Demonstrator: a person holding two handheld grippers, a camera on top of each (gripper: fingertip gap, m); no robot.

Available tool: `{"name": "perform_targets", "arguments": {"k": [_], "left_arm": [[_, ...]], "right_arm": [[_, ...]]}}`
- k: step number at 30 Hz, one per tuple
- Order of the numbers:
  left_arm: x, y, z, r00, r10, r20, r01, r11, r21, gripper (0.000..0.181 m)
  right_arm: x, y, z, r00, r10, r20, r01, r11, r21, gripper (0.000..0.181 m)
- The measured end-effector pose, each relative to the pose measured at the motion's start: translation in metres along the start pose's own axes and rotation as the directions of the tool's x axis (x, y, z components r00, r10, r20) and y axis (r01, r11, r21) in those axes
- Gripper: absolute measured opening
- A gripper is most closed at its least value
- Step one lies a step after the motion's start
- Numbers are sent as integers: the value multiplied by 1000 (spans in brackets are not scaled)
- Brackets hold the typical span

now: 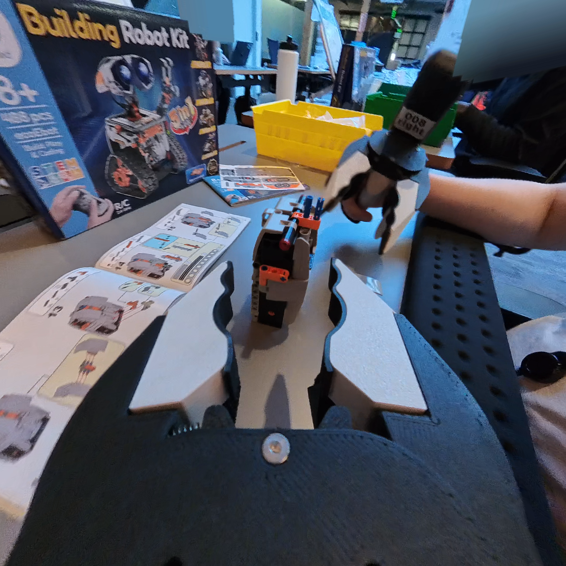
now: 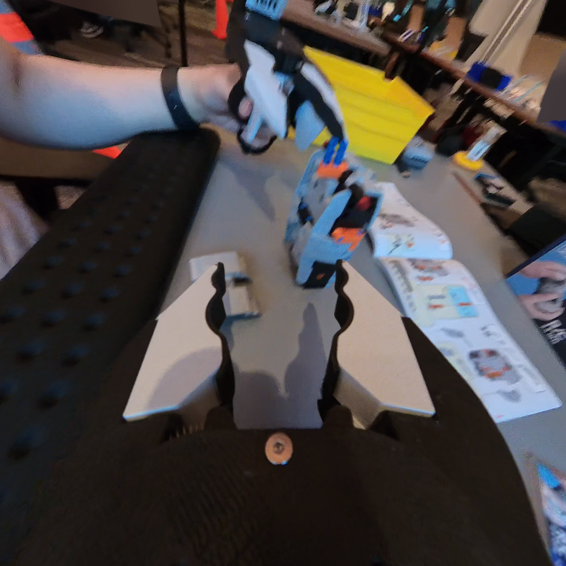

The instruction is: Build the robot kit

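A grey, black and orange brick model [image 1: 283, 245] with blue pins on top stands upright on the grey table [image 1: 46, 254]. My left gripper [image 1: 280, 266] is open and empty, and its two fingers flank the model's lower end without touching it. My right gripper [image 2: 278, 266] is also open and empty, with the model [image 2: 324, 232] just beyond its right fingertip. A small clear plastic packet [image 2: 226, 288] lies by its left fingertip. In the left wrist view the right gripper [image 1: 356, 228] hangs beyond the model, held by a hand. The right wrist view is blurred.
An open instruction booklet [image 1: 122, 291] lies left of the model, with the kit box [image 1: 107, 107] standing behind it and a sticker sheet [image 1: 260, 180] nearby. A yellow bin [image 1: 306, 131] sits at the back. A black perforated panel [image 1: 453, 291] runs along the right. My right fingertips sit around 12 centimetres from my left ones.
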State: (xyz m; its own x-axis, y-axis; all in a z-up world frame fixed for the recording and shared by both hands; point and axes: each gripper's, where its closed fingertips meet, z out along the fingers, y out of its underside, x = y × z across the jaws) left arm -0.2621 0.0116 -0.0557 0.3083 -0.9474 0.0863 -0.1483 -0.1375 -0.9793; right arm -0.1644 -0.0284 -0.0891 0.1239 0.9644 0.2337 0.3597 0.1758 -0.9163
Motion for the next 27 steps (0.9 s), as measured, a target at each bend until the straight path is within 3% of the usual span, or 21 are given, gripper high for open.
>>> {"name": "perform_targets", "arguments": {"k": [4, 12, 20, 27], "left_arm": [[2, 7, -16, 997, 21, 68, -21, 1000, 10, 60], [12, 1, -22, 999, 11, 53, -14, 998, 62, 55], [13, 8, -21, 999, 6, 37, -7, 999, 38, 56], [19, 6, -22, 994, -94, -54, 97, 993, 63, 49]], "right_arm": [[-23, 29, -5, 994, 67, 89, -59, 994, -86, 64], [-39, 37, 17, 970, 135, 201, -96, 976, -194, 59], [-43, 41, 17, 966, 135, 220, -85, 971, -223, 60], [-48, 50, 20, 978, 52, 204, 6, 961, -275, 47]]}}
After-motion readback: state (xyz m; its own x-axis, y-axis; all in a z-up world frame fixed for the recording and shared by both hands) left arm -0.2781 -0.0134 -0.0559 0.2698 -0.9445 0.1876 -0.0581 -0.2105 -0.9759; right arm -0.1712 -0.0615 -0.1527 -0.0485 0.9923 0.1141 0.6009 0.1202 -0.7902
